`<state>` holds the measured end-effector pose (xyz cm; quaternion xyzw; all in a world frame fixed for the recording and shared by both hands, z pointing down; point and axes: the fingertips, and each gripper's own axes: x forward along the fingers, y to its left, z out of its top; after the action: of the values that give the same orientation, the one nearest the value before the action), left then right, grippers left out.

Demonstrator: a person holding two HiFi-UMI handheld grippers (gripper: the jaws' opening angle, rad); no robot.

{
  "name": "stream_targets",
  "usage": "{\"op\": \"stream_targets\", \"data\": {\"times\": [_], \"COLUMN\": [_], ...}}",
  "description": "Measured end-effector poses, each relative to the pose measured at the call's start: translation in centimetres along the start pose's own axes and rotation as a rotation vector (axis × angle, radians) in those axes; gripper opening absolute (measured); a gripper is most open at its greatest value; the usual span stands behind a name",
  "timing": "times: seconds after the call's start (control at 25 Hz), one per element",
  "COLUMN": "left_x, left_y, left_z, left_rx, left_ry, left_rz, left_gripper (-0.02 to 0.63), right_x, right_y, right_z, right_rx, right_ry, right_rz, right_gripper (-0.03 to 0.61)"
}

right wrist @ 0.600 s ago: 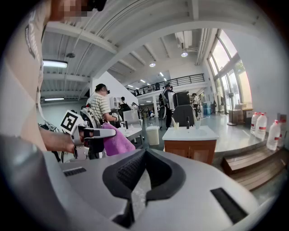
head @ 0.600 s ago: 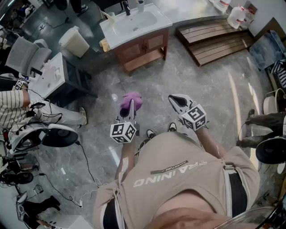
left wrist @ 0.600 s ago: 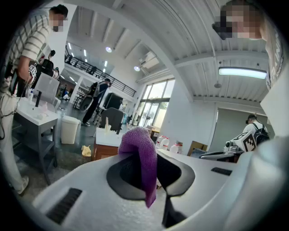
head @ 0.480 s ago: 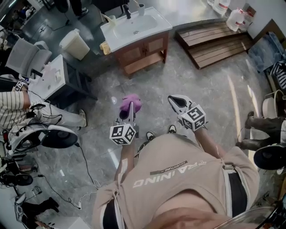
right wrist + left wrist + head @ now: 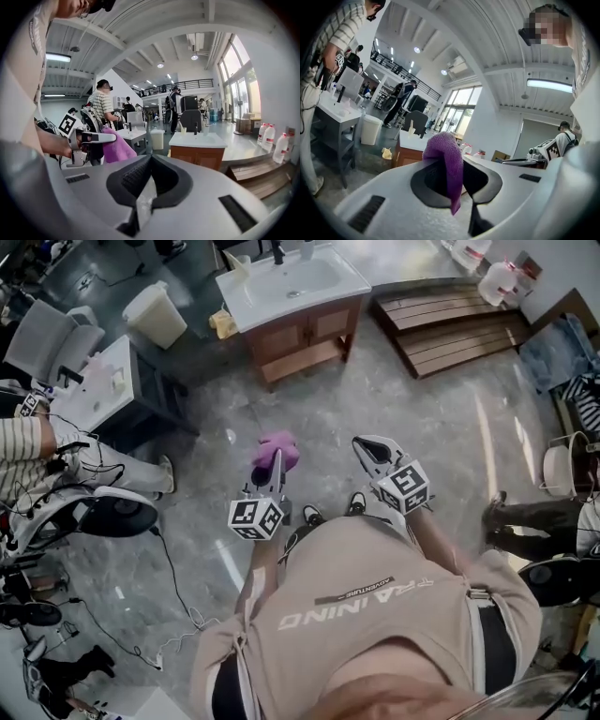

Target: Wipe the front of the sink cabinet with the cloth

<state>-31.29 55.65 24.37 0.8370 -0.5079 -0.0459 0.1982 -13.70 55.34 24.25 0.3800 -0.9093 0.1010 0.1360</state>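
Note:
The sink cabinet (image 5: pixel 305 338) is brown wood under a white basin top (image 5: pixel 292 282) and stands across the grey floor at the top of the head view. My left gripper (image 5: pixel 276 457) is shut on a purple cloth (image 5: pixel 277 452), which bunches over its tips and hangs between them (image 5: pixel 449 164). My right gripper (image 5: pixel 360 445) is held beside it, shut with nothing in it. Both point toward the cabinet from well short of it. In the right gripper view the cabinet front (image 5: pixel 197 155) is ahead, with the cloth (image 5: pixel 117 150) at the left.
A white bin (image 5: pixel 157 317) and a grey stand with a white top (image 5: pixel 101 395) are to the cabinet's left. Wooden pallets (image 5: pixel 450 320) and water jugs (image 5: pixel 497 277) lie to its right. A person in a striped shirt (image 5: pixel 28 442) is at the left, and cables (image 5: pixel 178 615) trail on the floor.
The cabinet and bin sit slightly higher in the head view, and the feet at the right have shifted. Both grippers keep the same pose, the left still holding the cloth.

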Motion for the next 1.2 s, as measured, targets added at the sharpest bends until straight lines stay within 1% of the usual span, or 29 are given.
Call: {"op": "stream_targets", "data": {"times": [0.24, 0.32, 0.44, 0.56, 0.64, 0.72, 0.84, 1.0, 1.12, 1.2], "left_x": [1.2, 2.1, 3.4, 4.8, 6.1, 7.7, 10.4, 15.1, 17.8, 19.5], "left_y": [2.3, 2.3, 2.2, 2.2, 2.2, 2.2, 2.0, 1.6, 0.8, 0.4], "left_z": [-1.4, -1.4, -1.4, -1.5, -1.4, -1.1, -0.2, 1.5, 1.6, 1.5], "left_rx": [-0.018, -0.021, -0.019, -0.007, 0.001, 0.004, 0.026, 0.056, 0.044, 0.025], "left_ry": [0.087, 0.093, 0.092, 0.110, 0.118, 0.123, 0.128, 0.119, 0.123, 0.122], "left_rz": [-0.019, -0.032, -0.035, -0.028, -0.017, 0.000, 0.023, 0.058, 0.087, 0.108], "left_gripper": [0.040, 0.040, 0.040, 0.040, 0.040, 0.040, 0.040, 0.040, 0.040, 0.040], "right_x": [0.3, 0.1, 0.2, 0.8, 1.5, 2.6, 4.3, 6.4, 7.0, 7.6], "right_y": [0.0, -0.7, -2.2, -4.2, -5.9, -7.9, -11.0, -15.3, -18.4, -20.5], "right_z": [0.3, -0.2, -1.7, -1.6, -0.9, -0.2, 0.9, 2.1, 1.5, 0.9], "right_rx": [0.022, 0.039, 0.051, 0.009, -0.042, -0.054, -0.020, -0.008, 0.025, 0.028], "right_ry": [-0.037, -0.035, -0.002, 0.010, 0.000, -0.021, -0.060, -0.083, -0.068, -0.048], "right_rz": [-0.082, -0.099, -0.099, -0.104, -0.115, -0.121, -0.097, -0.036, 0.002, 0.025], "right_gripper": [0.012, 0.012, 0.012, 0.012, 0.012, 0.011, 0.012, 0.012, 0.011, 0.012]}}
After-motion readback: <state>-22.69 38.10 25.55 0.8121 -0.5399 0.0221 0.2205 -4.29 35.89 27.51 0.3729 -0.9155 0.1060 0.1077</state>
